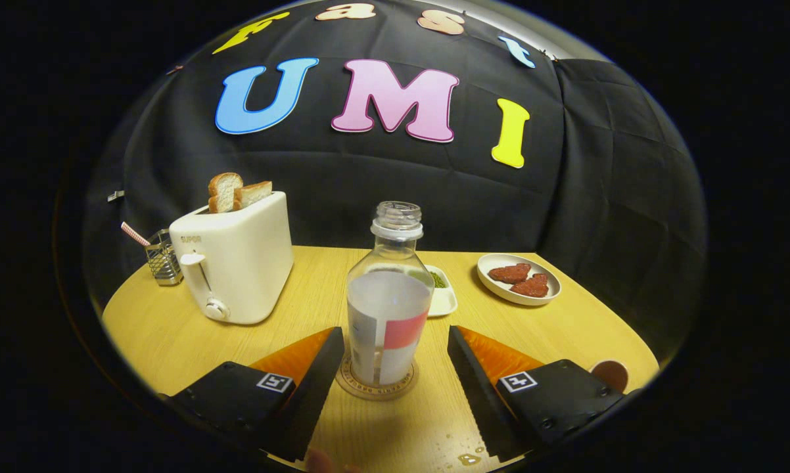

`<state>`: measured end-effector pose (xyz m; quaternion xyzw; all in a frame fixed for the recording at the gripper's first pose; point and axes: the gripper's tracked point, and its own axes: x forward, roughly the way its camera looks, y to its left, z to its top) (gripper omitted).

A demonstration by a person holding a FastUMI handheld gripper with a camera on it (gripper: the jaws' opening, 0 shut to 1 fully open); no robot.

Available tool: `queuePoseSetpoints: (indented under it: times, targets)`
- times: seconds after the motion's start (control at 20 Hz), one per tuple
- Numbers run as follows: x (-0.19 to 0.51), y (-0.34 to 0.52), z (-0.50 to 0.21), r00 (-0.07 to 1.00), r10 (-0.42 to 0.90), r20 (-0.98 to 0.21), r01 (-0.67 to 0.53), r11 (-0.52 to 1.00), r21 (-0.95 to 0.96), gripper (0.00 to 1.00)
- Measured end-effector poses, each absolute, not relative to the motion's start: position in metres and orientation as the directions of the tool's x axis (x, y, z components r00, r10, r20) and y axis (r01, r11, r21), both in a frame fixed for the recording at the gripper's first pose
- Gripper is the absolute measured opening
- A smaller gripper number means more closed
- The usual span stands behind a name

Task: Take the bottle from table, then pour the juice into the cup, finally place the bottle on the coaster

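Gripper view, lower centre of the frame. The bottle (389, 309), uncapped and apparently empty, stands upright on the round coaster (376, 384), which suggests the placing step is essentially complete. The tongs (391, 358) are spread, one finger on each side of the bottle, neither pad touching it. The cup (609, 374) sits at the lower right, just beyond the right finger and partly hidden by it.

Risks, as judged from this arrangement: a skewed withdrawal could let a finger clip the light bottle and tip or slide it off the coaster; a rightward swing could strike the cup. Droplets (468, 457) on the bench (566, 328) near the bottom centre may make the surface slippery. The toaster (234, 259), left of centre, and the plate (518, 278), right of centre, stand well apart.
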<state>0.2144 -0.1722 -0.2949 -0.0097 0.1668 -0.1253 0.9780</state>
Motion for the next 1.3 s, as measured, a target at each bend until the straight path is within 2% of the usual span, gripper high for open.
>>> queuePoseSetpoints:
  times: [0.2, 0.45, 0.8, 0.95, 1.3]
  targets:
    - [0.172, -0.168, -0.241, 0.938, -0.247, -0.244, 0.242, 0.969, -0.053, 0.98]
    - [0.109, -0.159, -0.146, 0.974, -0.215, -0.072, 0.218, 0.975, 0.038, 0.97]
    - [0.055, -0.134, -0.077, 0.989, -0.142, -0.045, 0.142, 0.990, 0.000, 0.97]
    - [0.039, -0.120, -0.056, 0.994, -0.108, -0.032, 0.110, 0.993, 0.050, 0.97]
    - [0.014, -0.113, -0.040, 0.996, -0.085, -0.036, 0.085, 0.996, 0.005, 0.97]
